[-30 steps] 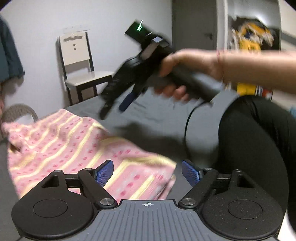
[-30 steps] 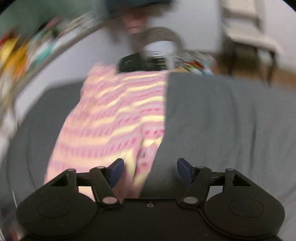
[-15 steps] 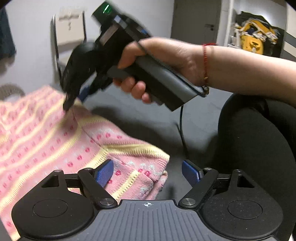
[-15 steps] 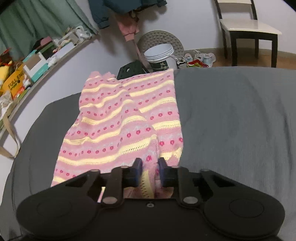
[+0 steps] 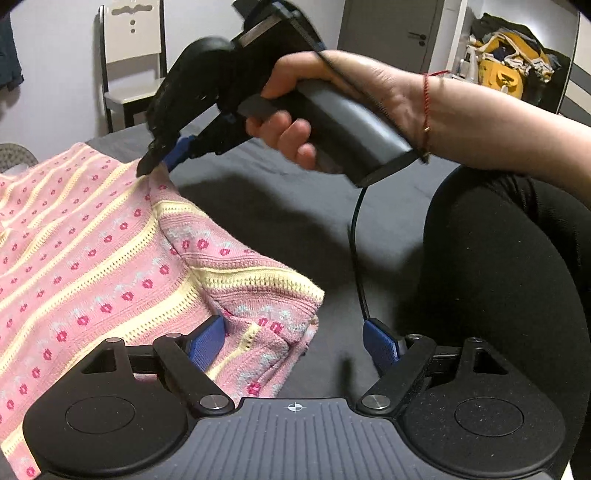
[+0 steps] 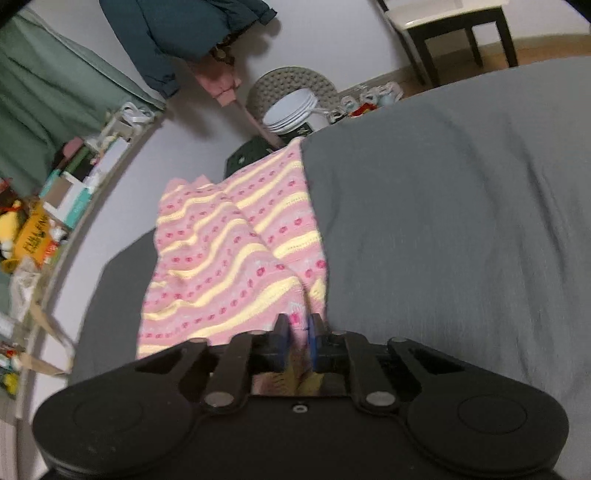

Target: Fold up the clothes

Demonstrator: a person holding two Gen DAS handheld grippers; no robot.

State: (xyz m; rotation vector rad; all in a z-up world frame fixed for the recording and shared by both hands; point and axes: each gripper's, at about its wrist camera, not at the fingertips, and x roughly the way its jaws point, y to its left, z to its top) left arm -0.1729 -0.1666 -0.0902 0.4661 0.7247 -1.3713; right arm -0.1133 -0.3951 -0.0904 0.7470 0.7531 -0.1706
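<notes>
My left gripper sits nearest, its blue-padded fingers spread wide, one pad over the near corner of the pink knitted garment and the other over bare sheet. The garment, striped in yellow with small red flowers, lies on a dark grey bed sheet that covers the whole surface. The near corner of the garment is folded and bunched. Just right of it, my knee in black fabric rests on the sheet.

Beyond that corner, my right hand holds the right gripper, whose fingers are clamped tight on a raised pinch of the garment's right edge, lifting it off the sheet. A black cable hangs from the handle.

From the right wrist camera, the garment stretches away to the far edge of the bed, with plain wrinkled sheet to its right. Past the garment stand a white bucket and a round woven item. A dark teal jacket hangs on the pale wall above them. Left of the garment runs a cluttered shelf with a green curtain. Far right of it stands a chair.
</notes>
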